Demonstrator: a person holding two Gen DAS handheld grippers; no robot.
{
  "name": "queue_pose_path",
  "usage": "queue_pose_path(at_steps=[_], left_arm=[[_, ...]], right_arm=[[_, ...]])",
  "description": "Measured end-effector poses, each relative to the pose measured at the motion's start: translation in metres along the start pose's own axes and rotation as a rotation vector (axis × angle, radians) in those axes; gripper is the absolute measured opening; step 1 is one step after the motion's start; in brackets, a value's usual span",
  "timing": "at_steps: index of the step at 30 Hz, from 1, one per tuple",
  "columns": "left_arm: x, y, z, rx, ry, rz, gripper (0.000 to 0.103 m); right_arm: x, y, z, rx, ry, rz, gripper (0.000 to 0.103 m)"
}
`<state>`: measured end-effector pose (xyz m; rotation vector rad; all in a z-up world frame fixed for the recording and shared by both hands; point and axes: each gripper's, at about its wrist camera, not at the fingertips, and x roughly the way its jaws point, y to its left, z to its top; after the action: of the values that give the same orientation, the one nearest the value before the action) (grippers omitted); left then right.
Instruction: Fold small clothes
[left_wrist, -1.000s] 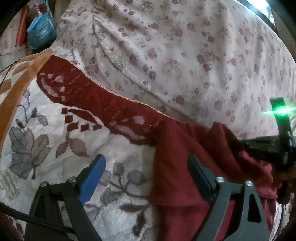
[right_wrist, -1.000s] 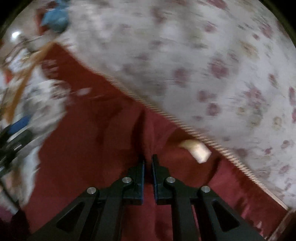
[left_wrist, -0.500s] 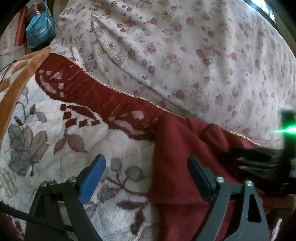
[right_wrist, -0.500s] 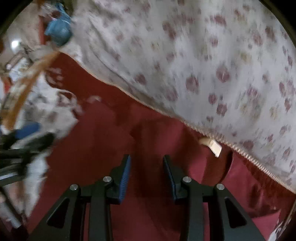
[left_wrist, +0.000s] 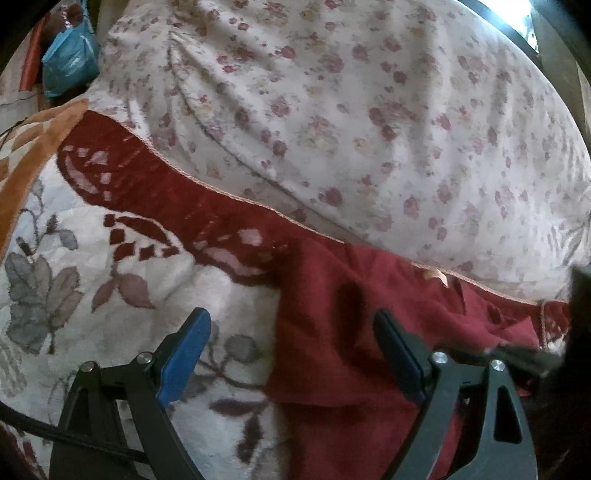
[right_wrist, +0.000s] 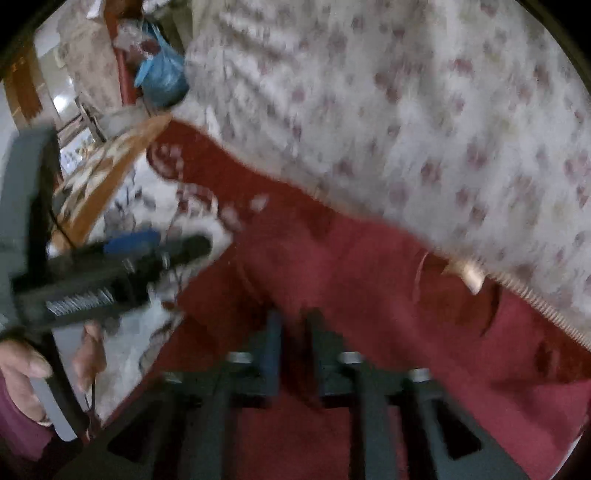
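A dark red small garment (left_wrist: 354, 332) lies on a patterned blanket, its far edge against a floral pillow; a tan label (left_wrist: 437, 275) shows near that edge. My left gripper (left_wrist: 291, 354) is open, its jaws straddling the garment's left edge just above the cloth. In the right wrist view the garment (right_wrist: 369, 280) fills the lower middle. My right gripper (right_wrist: 293, 339) hovers over it with a narrow gap between the jaws and nothing held; the view is blurred. The left gripper (right_wrist: 155, 251) shows at the left there, held by a hand.
A large floral pillow (left_wrist: 369, 110) fills the far side. The white and red leaf-patterned blanket (left_wrist: 74, 277) spreads to the left. A blue plastic bag (left_wrist: 68, 62) sits at the far left corner beyond the bed.
My right gripper opened and let go of the red cloth, then narrowed again and drew back. The garment now lies flatter. My left gripper stayed open in place.
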<state>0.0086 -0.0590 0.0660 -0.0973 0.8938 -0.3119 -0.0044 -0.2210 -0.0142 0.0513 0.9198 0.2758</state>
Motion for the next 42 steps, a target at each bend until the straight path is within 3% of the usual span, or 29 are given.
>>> queue_pose_path(at_steps=[2,4,10,13,15,17,20,23,29,31,34,35,40,42], left_arm=[[0.000,-0.003,-0.001,0.004,0.007,-0.013,0.089],[-0.001,-0.006,-0.001,0.008,0.003,-0.025,0.089],[0.007,-0.033,-0.004,0.087,0.009,-0.035,0.085],[0.023,-0.047,-0.009,0.153,0.044,-0.007,0.069],[0.036,-0.053,-0.013,0.183,0.088,0.010,0.044],[0.048,-0.057,-0.019,0.209,0.124,0.040,0.033],[0.044,-0.055,-0.019,0.203,0.093,0.061,0.015],[0.027,-0.050,-0.012,0.163,0.053,-0.001,0.003],[0.023,-0.044,-0.007,0.152,0.060,-0.016,0.003],[0.025,-0.041,-0.005,0.134,0.070,-0.035,0.010],[0.027,-0.039,-0.003,0.104,0.089,-0.080,0.049],[0.027,-0.040,-0.004,0.100,0.081,-0.082,0.055],[0.046,-0.051,-0.012,0.151,0.120,-0.041,0.055],[0.053,-0.055,-0.017,0.178,0.138,-0.022,0.046]], right_arm=[[0.001,-0.014,-0.014,0.109,0.057,0.036,0.051],[-0.025,-0.029,-0.027,0.171,0.006,0.054,0.051],[-0.120,-0.078,-0.072,0.234,-0.098,-0.105,0.068],[-0.151,-0.113,-0.095,0.294,-0.106,-0.191,0.068],[-0.166,-0.132,-0.105,0.344,-0.111,-0.234,0.068],[-0.178,-0.153,-0.116,0.407,-0.133,-0.265,0.069],[-0.182,-0.187,-0.125,0.506,-0.146,-0.295,0.079],[-0.173,-0.214,-0.128,0.595,-0.137,-0.290,0.080],[-0.133,-0.237,-0.117,0.703,-0.121,-0.214,0.080],[-0.127,-0.236,-0.115,0.719,-0.114,-0.201,0.080],[-0.122,-0.228,-0.116,0.697,-0.100,-0.185,0.080],[-0.121,-0.226,-0.118,0.692,-0.093,-0.180,0.080],[-0.128,-0.223,-0.127,0.711,-0.101,-0.154,0.081],[-0.133,-0.223,-0.129,0.713,-0.108,-0.149,0.082]])
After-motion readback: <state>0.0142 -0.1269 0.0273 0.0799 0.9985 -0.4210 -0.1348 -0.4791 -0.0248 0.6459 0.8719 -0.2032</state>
